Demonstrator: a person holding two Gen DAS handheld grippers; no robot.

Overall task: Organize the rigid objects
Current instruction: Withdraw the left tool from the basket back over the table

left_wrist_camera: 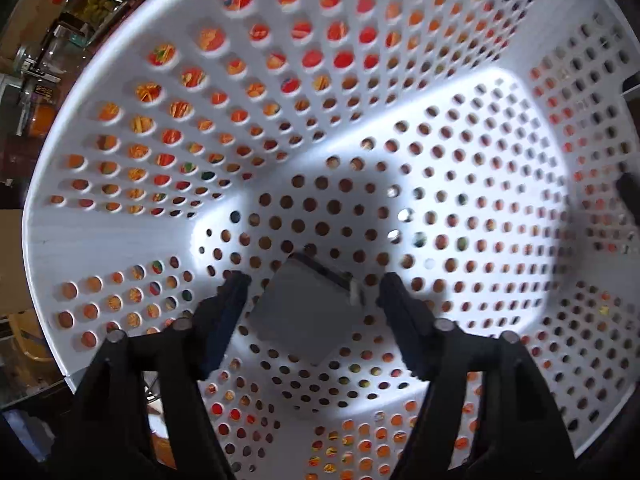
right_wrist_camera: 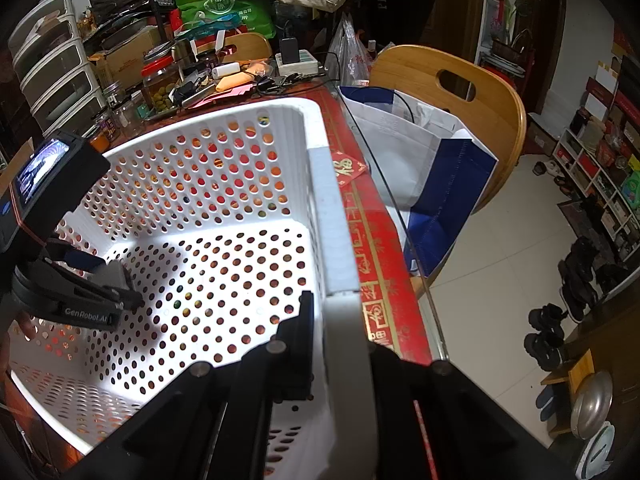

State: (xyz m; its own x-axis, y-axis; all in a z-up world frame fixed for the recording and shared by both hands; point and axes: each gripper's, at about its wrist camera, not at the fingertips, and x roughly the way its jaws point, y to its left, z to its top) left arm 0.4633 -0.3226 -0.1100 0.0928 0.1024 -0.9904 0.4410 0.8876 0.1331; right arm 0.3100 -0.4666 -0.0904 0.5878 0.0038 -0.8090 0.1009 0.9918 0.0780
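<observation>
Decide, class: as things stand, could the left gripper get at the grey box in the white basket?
Probably yes. The left gripper points down into the basket with its jaws open on either side of the grey box, and nothing lies between them. The right gripper only clamps the basket's rim.

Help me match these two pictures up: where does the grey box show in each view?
Left wrist: the grey box sits low, centre-left, between the open left claw fingers, over the basket floor.
Right wrist: the box is at the left edge, by the left claw's tips, inside the basket.
Shared landmark: the white holed basket, whose rim the right claw grips.
</observation>
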